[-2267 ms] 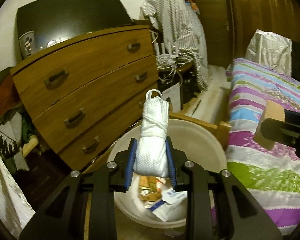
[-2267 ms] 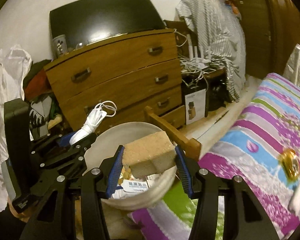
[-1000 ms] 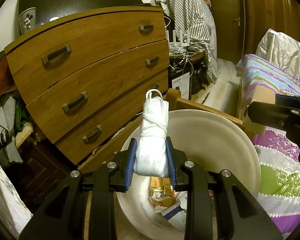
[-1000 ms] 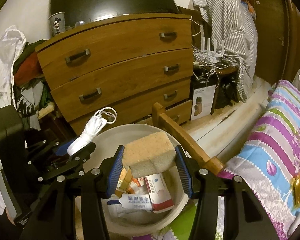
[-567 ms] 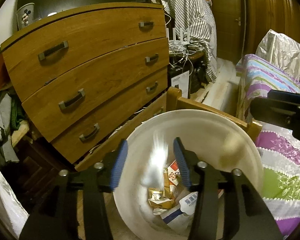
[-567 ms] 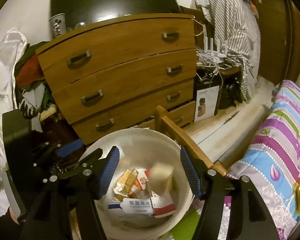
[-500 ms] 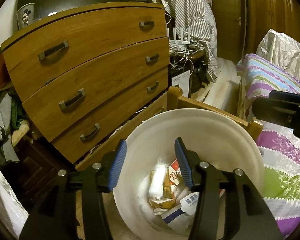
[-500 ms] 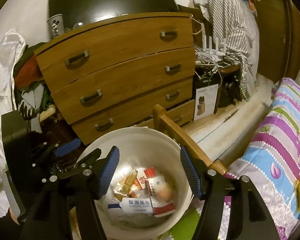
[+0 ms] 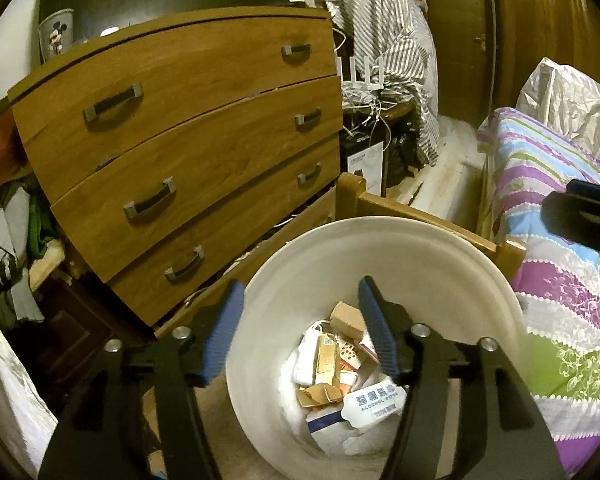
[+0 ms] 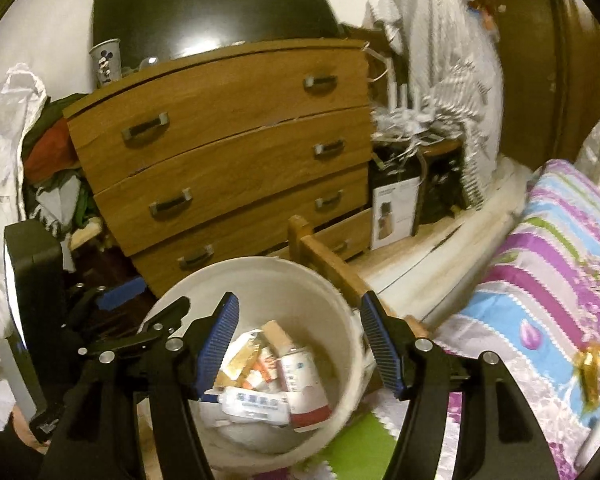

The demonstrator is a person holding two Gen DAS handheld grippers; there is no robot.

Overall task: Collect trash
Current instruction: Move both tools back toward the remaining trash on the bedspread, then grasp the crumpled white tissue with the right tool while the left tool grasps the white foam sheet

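A white bin (image 9: 300, 264) stands below both grippers, between the dresser and the bed. In it lie a rolled white mask (image 9: 306, 354), a tan block (image 9: 346, 320), a wipes pack (image 9: 374, 400) and several small cartons. My left gripper (image 9: 300, 284) hangs over the bin's near rim with its jaws opening and nothing between them. My right gripper (image 10: 299, 296) is open and empty above the same bin (image 10: 283, 280), where the tan block (image 10: 277, 330) lies among the cartons. The left gripper's fingers (image 10: 121, 294) show at the bin's left side in the right wrist view.
A brown three-drawer dresser (image 9: 179, 140) rises just behind the bin. A wooden bed frame (image 9: 352, 196) and a striped bed cover (image 9: 560, 280) lie to the right, with a gold object (image 10: 592, 368) on the cover. Clothes are piled at the left (image 10: 51, 152).
Both grippers opened. The rolled mask fell from the left one and the tan block from the right one, and both now lie in the bin. The right view shifted slightly.
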